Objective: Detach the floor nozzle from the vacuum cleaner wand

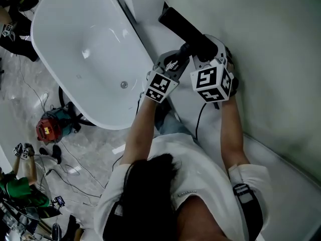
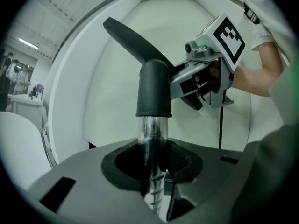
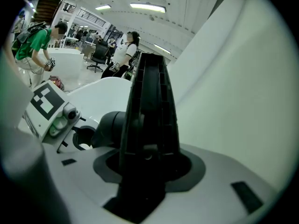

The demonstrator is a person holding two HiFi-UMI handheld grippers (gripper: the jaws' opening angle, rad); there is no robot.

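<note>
Gripping wand (image 2: 150, 127) in left gripper's (image 1: 173, 64) closed fingers; clamping nozzle (image 1: 185, 28) in right gripper's (image 1: 204, 59), at 3 o'clock; tub (image 1: 60, 39) at 9 o'clock.

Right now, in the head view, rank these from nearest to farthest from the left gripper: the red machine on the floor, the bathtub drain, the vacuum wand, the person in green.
1. Vacuum wand: gripped in the left gripper's jaws.
2. Bathtub drain: just left of it.
3. Red machine: on the floor, lower left.
4. Person in green: bottom left corner.
</note>
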